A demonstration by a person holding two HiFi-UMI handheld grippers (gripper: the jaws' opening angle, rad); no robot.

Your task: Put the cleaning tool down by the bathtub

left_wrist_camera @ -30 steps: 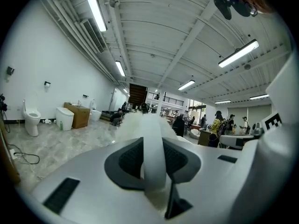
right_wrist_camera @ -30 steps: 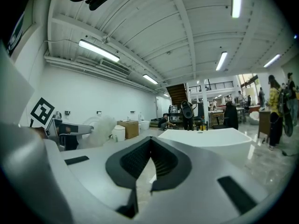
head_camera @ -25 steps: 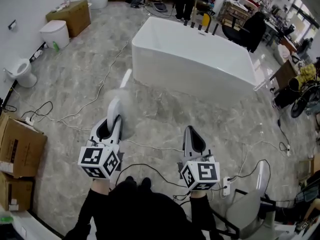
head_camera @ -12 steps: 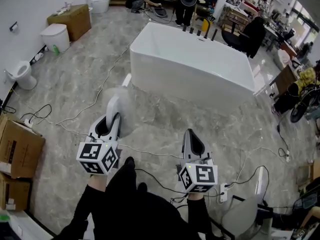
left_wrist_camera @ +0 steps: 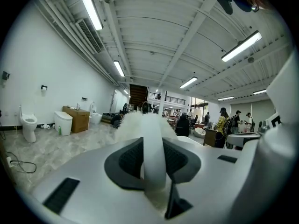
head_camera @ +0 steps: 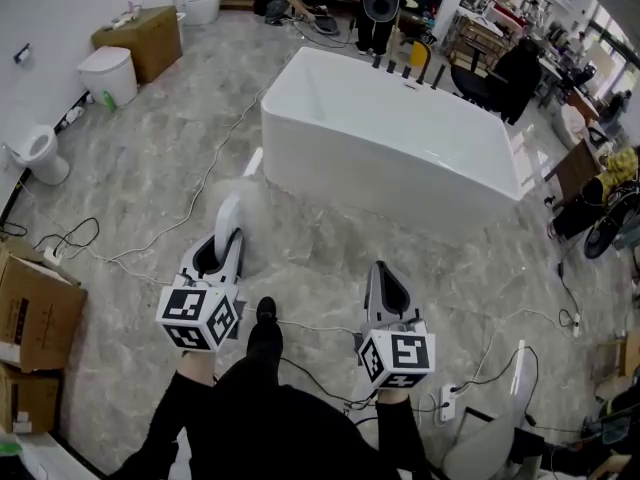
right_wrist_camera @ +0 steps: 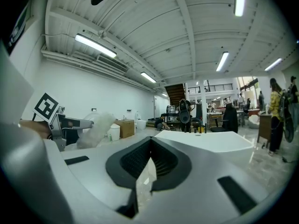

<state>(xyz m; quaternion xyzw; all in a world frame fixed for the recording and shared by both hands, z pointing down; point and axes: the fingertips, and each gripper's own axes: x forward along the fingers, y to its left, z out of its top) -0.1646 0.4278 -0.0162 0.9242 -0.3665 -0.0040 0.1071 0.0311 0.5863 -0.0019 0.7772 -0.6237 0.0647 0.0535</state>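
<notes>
Shoe (head_camera: 265, 313) has stepped forward; left tool (head_camera: 231, 223) clamps the fluffy duster (head_camera: 249, 190).

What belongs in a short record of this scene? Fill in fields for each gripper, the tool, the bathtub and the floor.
left gripper: shut on the cleaning tool's white handle
cleaning tool: fluffy head, pointing towards the tub, not yet set down
right gripper: jaws together, nothing held
bathtub: white, freestanding, ahead of both grippers
floor: grey marble pattern, cables trailing across it
</notes>
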